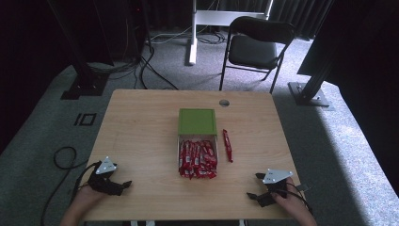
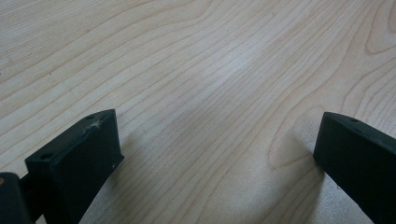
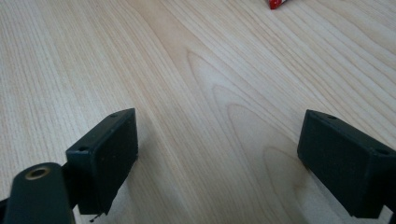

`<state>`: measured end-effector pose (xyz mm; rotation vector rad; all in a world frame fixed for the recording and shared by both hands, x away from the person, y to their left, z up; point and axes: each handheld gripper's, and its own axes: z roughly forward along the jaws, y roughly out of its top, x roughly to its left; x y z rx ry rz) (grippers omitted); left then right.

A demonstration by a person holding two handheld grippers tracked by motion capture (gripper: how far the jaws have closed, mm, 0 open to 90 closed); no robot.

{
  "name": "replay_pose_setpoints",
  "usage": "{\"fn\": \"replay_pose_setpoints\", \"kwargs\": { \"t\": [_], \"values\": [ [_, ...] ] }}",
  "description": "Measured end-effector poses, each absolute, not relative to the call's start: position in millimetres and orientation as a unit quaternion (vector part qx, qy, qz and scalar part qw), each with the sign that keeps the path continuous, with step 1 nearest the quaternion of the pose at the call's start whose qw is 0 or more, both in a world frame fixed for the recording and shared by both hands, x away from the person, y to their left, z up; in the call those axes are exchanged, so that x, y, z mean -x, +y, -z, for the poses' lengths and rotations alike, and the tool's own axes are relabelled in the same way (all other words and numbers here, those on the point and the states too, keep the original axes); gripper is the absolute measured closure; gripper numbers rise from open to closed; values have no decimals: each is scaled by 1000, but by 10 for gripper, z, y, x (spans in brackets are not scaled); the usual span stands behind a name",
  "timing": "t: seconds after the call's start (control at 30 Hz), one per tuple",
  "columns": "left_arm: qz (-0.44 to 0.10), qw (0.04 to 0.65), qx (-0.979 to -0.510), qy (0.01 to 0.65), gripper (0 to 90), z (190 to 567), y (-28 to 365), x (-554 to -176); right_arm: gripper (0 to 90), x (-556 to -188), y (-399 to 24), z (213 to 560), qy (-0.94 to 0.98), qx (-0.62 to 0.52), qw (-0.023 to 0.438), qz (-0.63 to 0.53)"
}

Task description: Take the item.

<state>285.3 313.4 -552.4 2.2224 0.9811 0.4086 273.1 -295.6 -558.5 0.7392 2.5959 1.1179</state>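
Both grippers rest at the near edge of the table (image 1: 141,117), well apart from the box (image 1: 197,121), which sits at the table's middle. The left gripper (image 1: 123,184) lies near-left of the box, the right gripper (image 1: 254,186) near-right of it. Each has its jaws spread wide with nothing between them; both gripper views show bare wood grain in the gap.

The box has a green lid end on its far side, and its open near end is packed with red bars (image 1: 197,160), some spilling past its near rim. One loose bar (image 1: 227,145) lies on the table just right of the box, lengthwise and apart from it.

Judging from this, the work looks to be at its start, with no grasp begun. The loose bar is the likely target, being the nearest stray piece to the right gripper; that gripper would need to travel forward and inward toward the box, line its jaws across the bar's narrow width, then close.

The wrappers carry white print, too small to read. No brand can be made out.
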Motion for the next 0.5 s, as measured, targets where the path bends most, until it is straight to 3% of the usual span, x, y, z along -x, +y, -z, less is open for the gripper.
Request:
{"fn": "replay_pose_setpoints", "kwargs": {
  "t": [0.5],
  "values": [
    [-156,333,-851,376,15,5524,3134,-2854,122,-2761,-2977,5585,868,-298,129,-375]
  ]
}}
